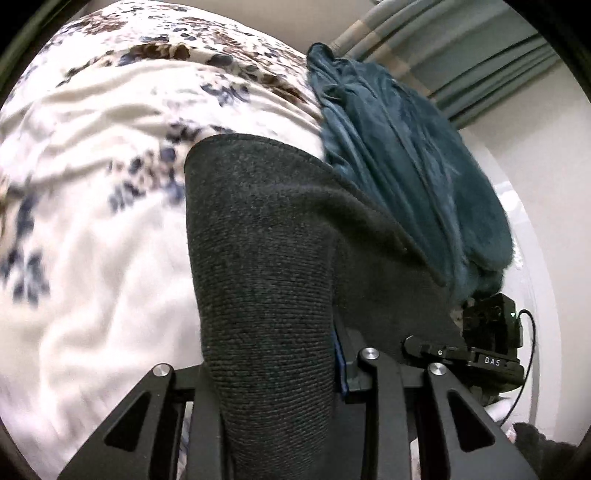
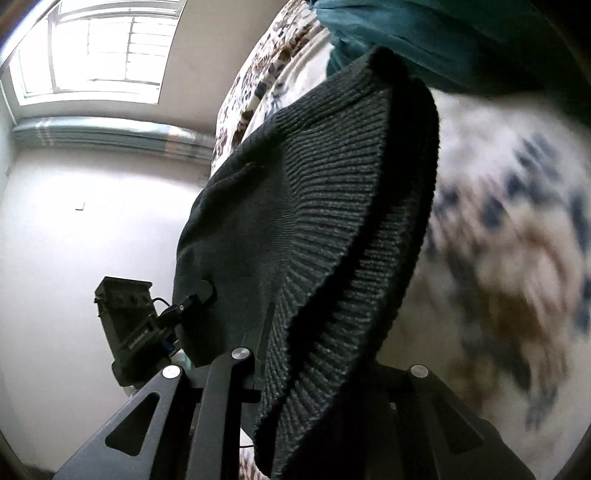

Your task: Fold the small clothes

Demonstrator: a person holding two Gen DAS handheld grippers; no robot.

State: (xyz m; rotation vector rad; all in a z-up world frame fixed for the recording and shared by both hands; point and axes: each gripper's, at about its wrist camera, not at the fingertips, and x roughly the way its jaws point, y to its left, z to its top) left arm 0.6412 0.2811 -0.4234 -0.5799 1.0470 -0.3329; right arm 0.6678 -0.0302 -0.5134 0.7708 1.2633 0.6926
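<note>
A dark grey knit garment hangs between my two grippers above a floral bedspread. My left gripper is shut on one edge of it, and the cloth drapes over its fingers. My right gripper is shut on the ribbed hem of the same garment. The right gripper also shows at the lower right of the left wrist view. The left gripper shows at the lower left of the right wrist view. The fingertips of both are hidden under the cloth.
A teal fleece blanket lies bunched on the bed beyond the garment; it also shows in the right wrist view. Striped grey-green curtains hang behind. A window and a white wall are at the left.
</note>
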